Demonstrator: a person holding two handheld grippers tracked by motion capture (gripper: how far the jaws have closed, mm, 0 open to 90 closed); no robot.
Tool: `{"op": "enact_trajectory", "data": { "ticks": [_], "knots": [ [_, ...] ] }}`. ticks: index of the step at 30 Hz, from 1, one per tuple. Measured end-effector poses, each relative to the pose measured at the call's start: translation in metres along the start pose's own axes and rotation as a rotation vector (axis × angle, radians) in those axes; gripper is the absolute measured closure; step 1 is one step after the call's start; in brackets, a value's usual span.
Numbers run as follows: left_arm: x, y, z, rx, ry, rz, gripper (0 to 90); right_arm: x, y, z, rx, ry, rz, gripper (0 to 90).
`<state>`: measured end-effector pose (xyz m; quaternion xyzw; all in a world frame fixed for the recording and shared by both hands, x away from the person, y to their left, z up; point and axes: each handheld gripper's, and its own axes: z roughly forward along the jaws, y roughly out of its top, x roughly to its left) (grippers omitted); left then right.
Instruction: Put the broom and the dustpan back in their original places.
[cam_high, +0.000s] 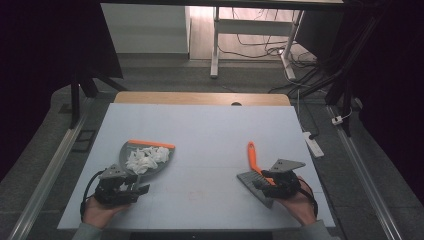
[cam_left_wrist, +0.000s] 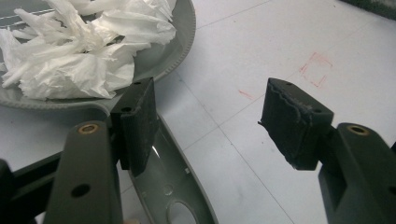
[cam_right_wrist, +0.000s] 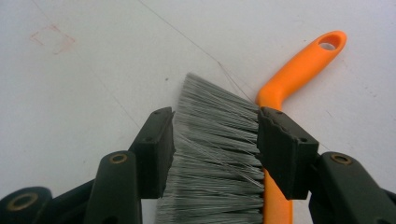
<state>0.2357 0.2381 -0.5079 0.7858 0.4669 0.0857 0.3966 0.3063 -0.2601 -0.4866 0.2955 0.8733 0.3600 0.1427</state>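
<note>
The left gripper (cam_left_wrist: 205, 121) gapes wide over the handle of the grey plastic dustpan (cam_high: 145, 161) heaped with white tissue scraps (cam_high: 145, 158) at the pale worktop's (cam_high: 200, 135) eight o'clock, while the right gripper (cam_right_wrist: 215, 140) pinches the orange-handled, grey-bristled brush (cam_right_wrist: 219, 158) at four o'clock.

Dustpan and brush on the worktop

Grey dustpan (cam_high: 145, 161) with an orange lip lies flat at the left, full of crumpled white tissue scraps (cam_high: 145, 158). Brush (cam_high: 256, 172), orange handle and grey bristles, lies on its side well apart at the right.
</note>
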Motion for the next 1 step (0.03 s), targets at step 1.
{"op": "enact_trajectory", "data": {
  "ticks": [1],
  "knots": [
    [0.0000,-0.0001,0.0001,0.000,0.000,0.001,36.7,0.0001,0.0001,0.0000,-0.003,0.000,-0.001,46.7]
  ]
}}
